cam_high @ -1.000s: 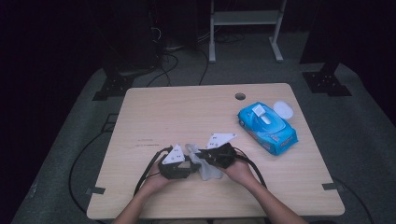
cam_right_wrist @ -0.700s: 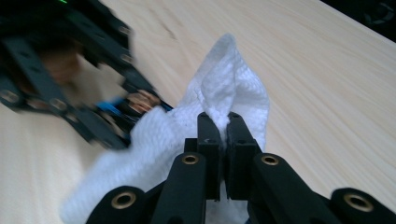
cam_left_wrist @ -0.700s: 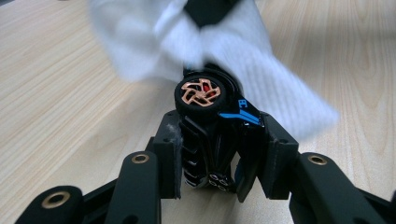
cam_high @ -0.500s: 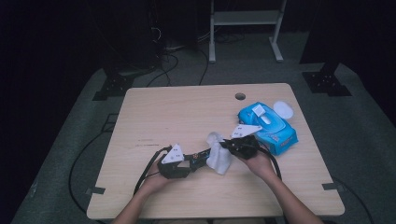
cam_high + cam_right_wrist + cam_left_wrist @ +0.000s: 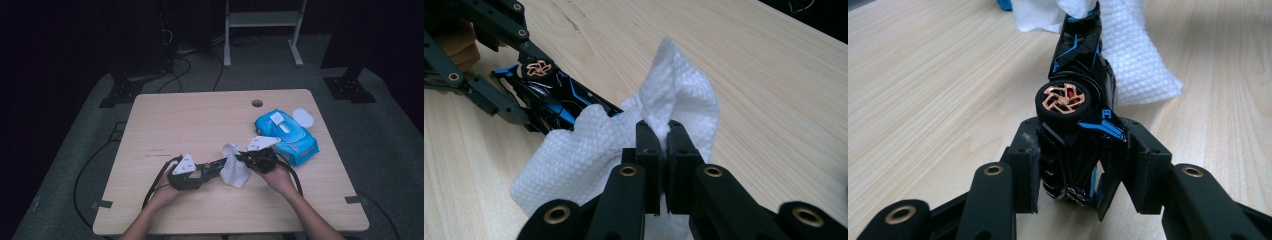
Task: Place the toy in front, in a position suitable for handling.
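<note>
Left gripper [image 5: 207, 169] low on the near left of the table [image 5: 200, 120], in the same spot as a second ago, clamped on the rear end of a black toy car [image 5: 1078, 125] with blue trim and copper-spoked wheels. Jaws just eased outward a touch, yet both pads seen from the left gripper view pressing the car's flanks, so the grip holds. Car lying on its side, nose pointing away from that gripper toward the right, its far end tucked under a white wipe [image 5: 234, 167].

Wipe near the middle of the near half, draped over the car's nose and hanging down to the tabletop, one corner standing up. A second ago bunched tight between the two hands; now pulled out to the right and spread longer.

Right gripper [image 5: 245, 159] further right than before, drawn away from the left one, jaws pinched tight on a fold of the wipe [image 5: 664, 120], as the right gripper view shows.

Blue wipe pack [image 5: 286, 134] at the right edge, flap open, unmoved since earlier, just behind the right hand [image 5: 278, 176].
</note>
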